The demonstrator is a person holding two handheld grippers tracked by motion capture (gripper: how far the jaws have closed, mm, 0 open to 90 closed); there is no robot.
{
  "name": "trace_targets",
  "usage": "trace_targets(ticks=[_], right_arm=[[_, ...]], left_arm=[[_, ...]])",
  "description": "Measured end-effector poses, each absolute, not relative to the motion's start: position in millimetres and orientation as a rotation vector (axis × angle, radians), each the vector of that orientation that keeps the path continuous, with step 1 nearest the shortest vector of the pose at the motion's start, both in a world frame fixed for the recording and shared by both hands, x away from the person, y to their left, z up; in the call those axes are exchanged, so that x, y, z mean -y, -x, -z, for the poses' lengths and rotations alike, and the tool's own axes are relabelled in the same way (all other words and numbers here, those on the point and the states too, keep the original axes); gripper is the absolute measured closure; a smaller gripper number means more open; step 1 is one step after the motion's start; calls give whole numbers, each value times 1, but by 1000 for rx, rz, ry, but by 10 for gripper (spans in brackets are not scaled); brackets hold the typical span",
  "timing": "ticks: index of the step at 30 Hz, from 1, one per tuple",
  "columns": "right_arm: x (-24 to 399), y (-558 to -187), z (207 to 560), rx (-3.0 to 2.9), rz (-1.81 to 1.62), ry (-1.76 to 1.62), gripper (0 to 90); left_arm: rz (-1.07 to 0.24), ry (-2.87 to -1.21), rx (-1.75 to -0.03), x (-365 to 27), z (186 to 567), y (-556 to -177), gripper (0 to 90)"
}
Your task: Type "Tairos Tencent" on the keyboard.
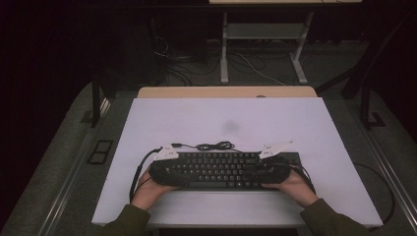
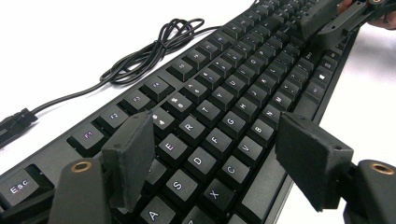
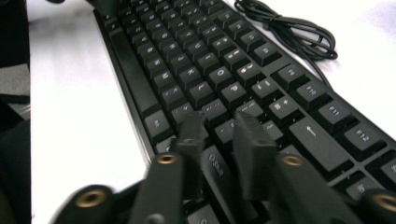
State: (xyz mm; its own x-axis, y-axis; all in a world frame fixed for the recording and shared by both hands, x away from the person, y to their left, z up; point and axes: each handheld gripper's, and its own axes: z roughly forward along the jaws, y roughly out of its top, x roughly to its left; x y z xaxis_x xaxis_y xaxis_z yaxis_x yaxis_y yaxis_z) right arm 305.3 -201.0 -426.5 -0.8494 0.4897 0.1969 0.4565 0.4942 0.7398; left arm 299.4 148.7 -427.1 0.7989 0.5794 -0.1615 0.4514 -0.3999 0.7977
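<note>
Working at both ends of the keyboard [image 1: 216, 169]: left tool [image 2: 219, 158] hovering wide apart over the letter keys, right tool [image 3: 217, 140] narrowly apart, gripping nothing. Next, probably lowering each onto its chosen key, squarely.

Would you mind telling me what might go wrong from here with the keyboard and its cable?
1. The left tool stands open over the keyboard; a pad could snag a keycap.
2. The right tool, slightly open, sits low on the keys and may press them.
3. The bundled cable could drag if the keyboard moves.
</note>
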Motion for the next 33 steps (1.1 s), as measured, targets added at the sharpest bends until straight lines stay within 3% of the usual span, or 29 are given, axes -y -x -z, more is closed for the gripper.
trace_targets(ticks=[6,13,33], right_arm=[[196,-309,426,-2670,-1346,-864,553],[190,-314,425,-2641,-1382,-891,403],[166,-331,425,-2630,-1436,-912,319]], left_arm=[[-174,-2061,-764,-149,427,-300,334],[-188,-2055,-769,-150,426,-299,462],[-212,-2069,-818,-152,427,-305,876]])
